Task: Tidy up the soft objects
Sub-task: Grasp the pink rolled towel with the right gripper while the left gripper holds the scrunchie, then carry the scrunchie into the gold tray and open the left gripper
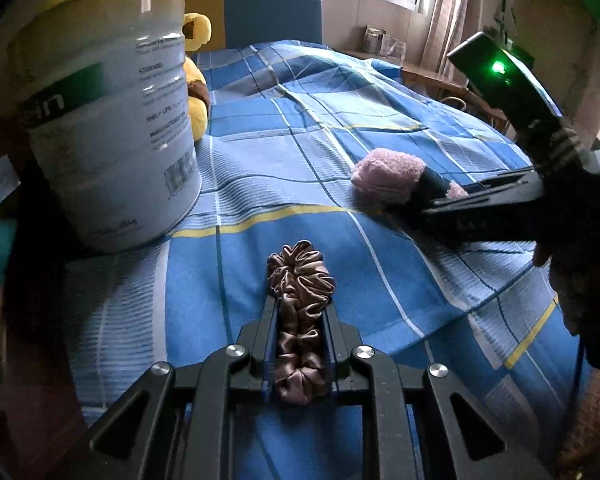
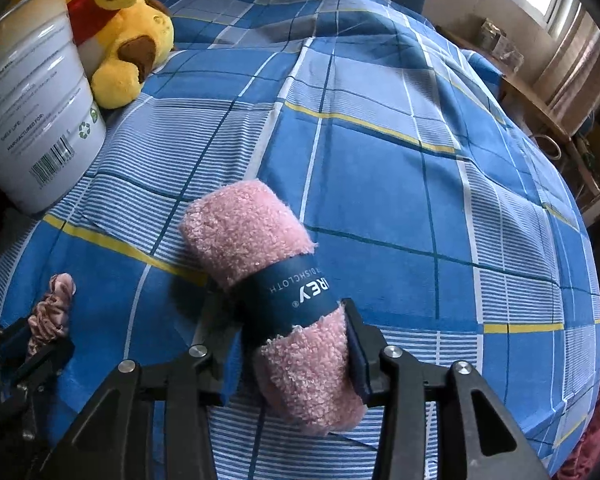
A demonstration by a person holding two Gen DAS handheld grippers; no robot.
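Observation:
My left gripper is shut on a brown satin scrunchie, held low over the blue checked bedspread. It also shows in the right wrist view at the far left. My right gripper is shut on a rolled pink dishcloth with a dark blue paper band, just above the bed. In the left wrist view the dishcloth and the right gripper are at the right. A large open white tin stands at the left, also in the right wrist view.
A yellow bear plush lies behind the tin, also seen in the left wrist view. A blue headboard is at the far end. A wooden side table stands to the bed's right under the window.

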